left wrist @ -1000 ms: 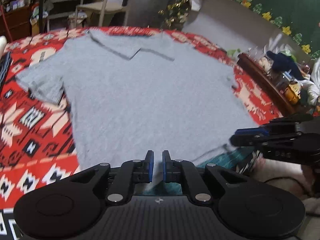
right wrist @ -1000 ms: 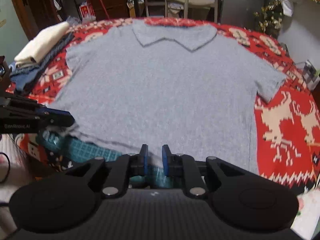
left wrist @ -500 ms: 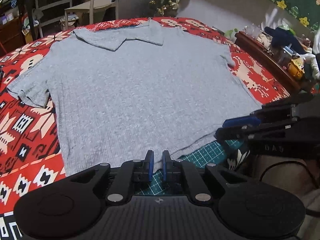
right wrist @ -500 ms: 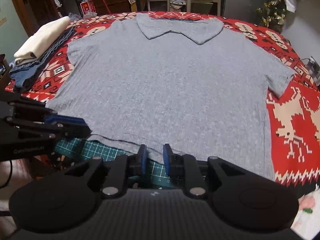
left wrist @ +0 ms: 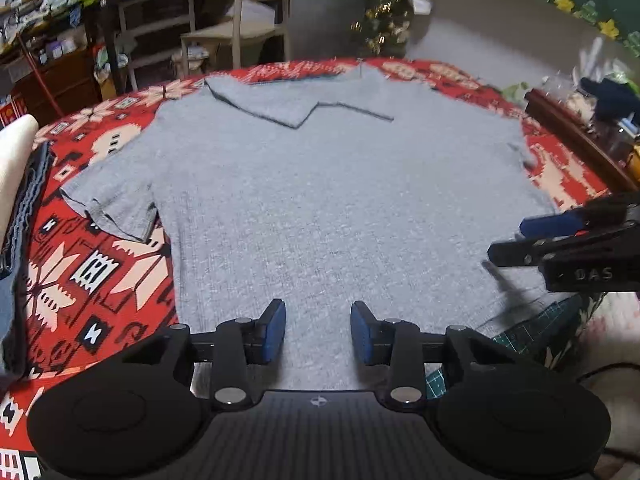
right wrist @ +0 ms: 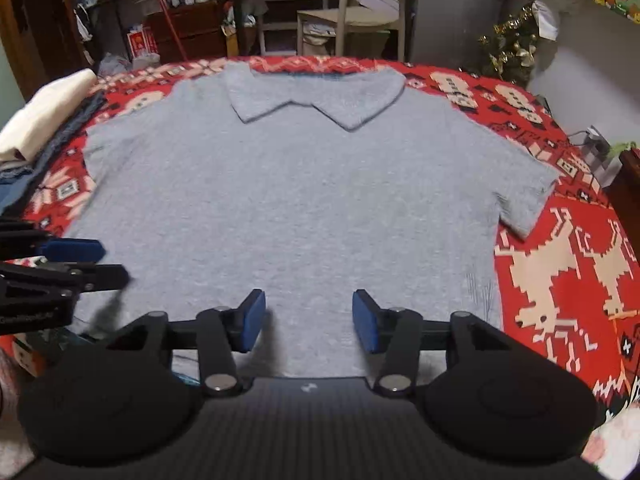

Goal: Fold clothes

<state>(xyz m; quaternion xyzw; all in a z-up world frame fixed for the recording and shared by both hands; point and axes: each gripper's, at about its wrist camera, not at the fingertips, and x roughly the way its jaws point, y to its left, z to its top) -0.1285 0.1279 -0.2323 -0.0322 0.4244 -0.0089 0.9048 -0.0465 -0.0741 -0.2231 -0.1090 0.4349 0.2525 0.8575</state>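
- Pile of clothes (right wrist: pixel 44 128): at the upper left of the right wrist view, a cream piece lies on darker blue ones, stacked flat beside the shirt. These look folded; whether they belong to this job I cannot tell.
- Tablecloth (left wrist: pixel 92 272): red, patterned, covering the table under everything; it shows at the left edge of the left wrist view.
- Left gripper (left wrist: pixel 318 332): low centre of its own view, jaws spread wide with bare grey cloth showing between the blue pads. It holds nothing and hovers over the shirt's near hem.
- Shirt (right wrist: pixel 288 208): a grey collared shirt fills the middle of both views, laid out flat and full length. The collar (right wrist: pixel 316 96) sits at the top centre, a short sleeve (left wrist: pixel 112 208) lies out at middle left in the left wrist view, and the other sleeve is at middle right in the right wrist view.
- Right gripper (right wrist: pixel 308 320): low centre of its own view, jaws also wide apart and empty, over the same near hem, just beside the left one.
- Progress: no fold shows in the shirt; both sleeves and the body are spread out. So, in my judgement, all the folding of this piece is left, and the smoothing-out looks done.
- Risk: the near hem reaches the table edge, so it may slip.
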